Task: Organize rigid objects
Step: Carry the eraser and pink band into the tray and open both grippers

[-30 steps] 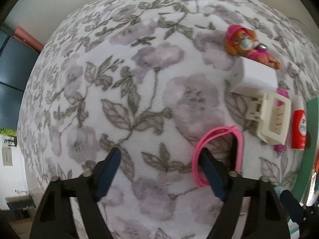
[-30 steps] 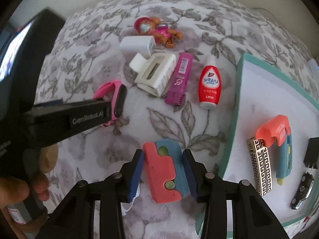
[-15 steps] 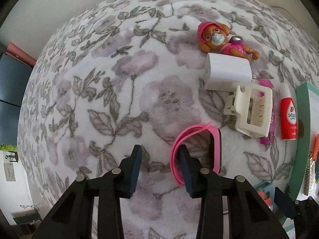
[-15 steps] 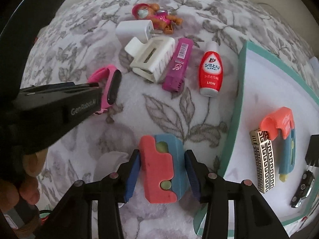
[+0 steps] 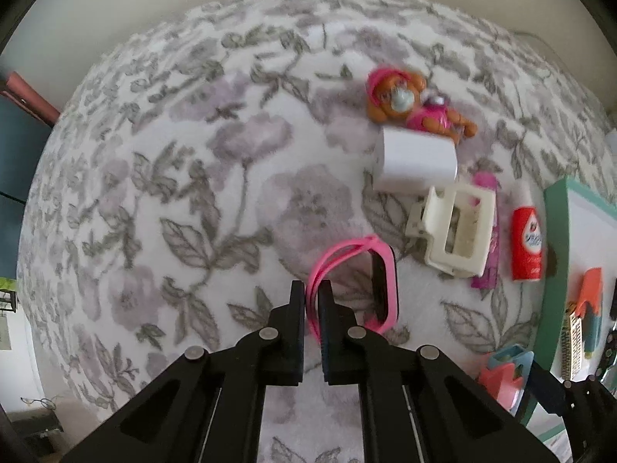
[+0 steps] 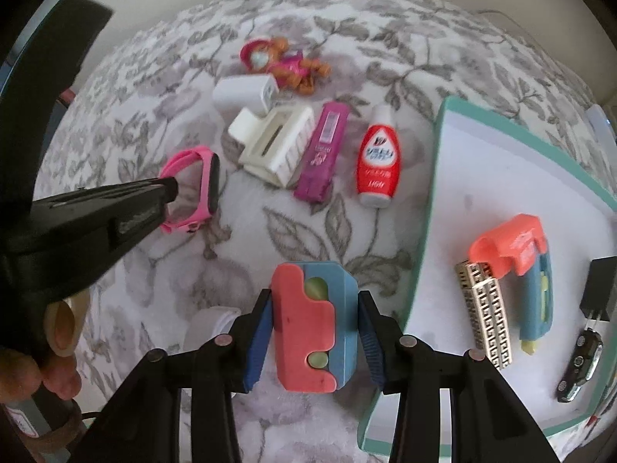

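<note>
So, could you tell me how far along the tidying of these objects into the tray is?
Partly done. The teal tray already holds a coral and blue toy, a patterned case, a toy car and a black item. In hand: the right gripper clamps a coral-blue block, and the left gripper pinches the pink watch strap. Left on the blanket: figurine, charger, hair clip, purple item, red bottle.

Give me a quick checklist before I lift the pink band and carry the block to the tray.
1. Left gripper closed on pink watch band strap: ok.
2. Grip depth on strap: cannot tell.
3. Right gripper holding coral-and-blue block: ok.
4. Bare space on teal tray near its edge: ok.
5. Band apart from white hair clip: ok.
6. Block lifted off the floral cloth: cannot tell.
</note>
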Tool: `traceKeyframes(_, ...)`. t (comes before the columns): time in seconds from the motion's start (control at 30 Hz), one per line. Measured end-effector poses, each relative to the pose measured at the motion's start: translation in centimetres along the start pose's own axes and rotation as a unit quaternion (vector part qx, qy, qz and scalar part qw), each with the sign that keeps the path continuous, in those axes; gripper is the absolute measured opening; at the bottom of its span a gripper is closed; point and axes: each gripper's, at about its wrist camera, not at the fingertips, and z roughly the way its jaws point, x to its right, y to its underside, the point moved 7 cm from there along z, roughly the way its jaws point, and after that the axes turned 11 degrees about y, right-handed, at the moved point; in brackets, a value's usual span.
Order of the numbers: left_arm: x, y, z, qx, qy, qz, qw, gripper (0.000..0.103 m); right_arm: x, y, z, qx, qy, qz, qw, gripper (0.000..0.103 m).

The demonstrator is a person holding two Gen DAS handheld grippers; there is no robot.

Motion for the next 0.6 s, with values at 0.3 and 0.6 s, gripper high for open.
traceKeyframes(0.3,-0.3,-1.9,-5.8,0.075,0.015,-0.018,0.9969,0.006,4.2,-1.5,-4.8,0.054,-0.031,0.050,0.997,0.045)
traceKeyframes(0.6,3.6,-2.0,-10.4,0.125,0.063,0.006,0.9902,0.006,11.0,-1.1,-6.2,0.075,0.008,0.114,0.991,0.045)
